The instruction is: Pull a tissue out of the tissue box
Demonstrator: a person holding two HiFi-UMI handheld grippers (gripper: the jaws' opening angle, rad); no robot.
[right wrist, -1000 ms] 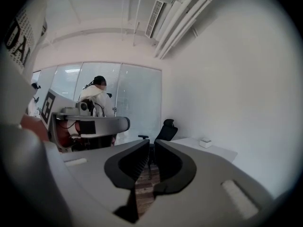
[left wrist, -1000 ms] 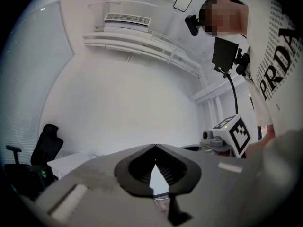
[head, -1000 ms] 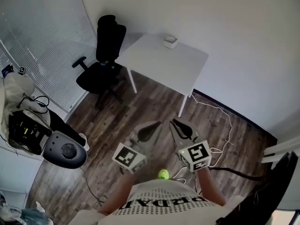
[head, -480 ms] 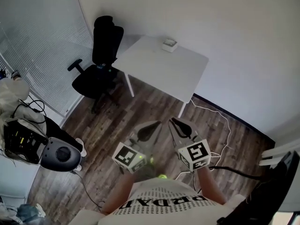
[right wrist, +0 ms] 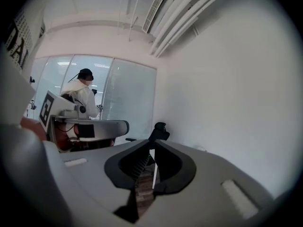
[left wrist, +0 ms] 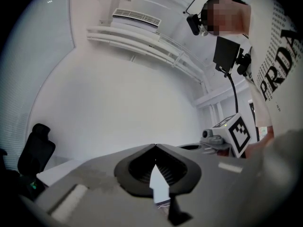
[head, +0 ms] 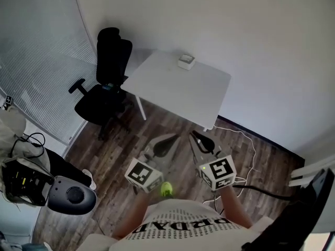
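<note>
Head view: the tissue box (head: pixel 186 61) sits on the far edge of a white worktop (head: pixel 178 90), close to the wall. Both tools are well short of it, held over the wooden floor (head: pixel 125 145) on the near side of the worktop. The left hand-held gripper (head: pixel 172 139) and the right hand-held gripper (head: pixel 196 137) are side by side with their tips aimed toward the worktop. The box lies beyond them and roughly in line with the gap between the two. Neither touches the box or the worktop.

The left gripper view shows the left hand-held gripper (left wrist: pixel 155 146) with its jaws together at the tips and nothing between them. The right gripper view shows the same for the right hand-held gripper (right wrist: pixel 152 144): its tips meet and it holds nothing.

A black office chair (head: pixel 104 80) stands at the worktop's left end.

From the head view the box is small, and I cannot tell whether a tissue sticks up from its slot. Neither gripper view shows the box clearly, because each tool's own grey body fills the lower half of its picture. A small bright green thing (head: pixel 166 188) low between the two marker cubes is too blurred to identify. The person's arms are cut off at the bottom edge of the head view.
</note>
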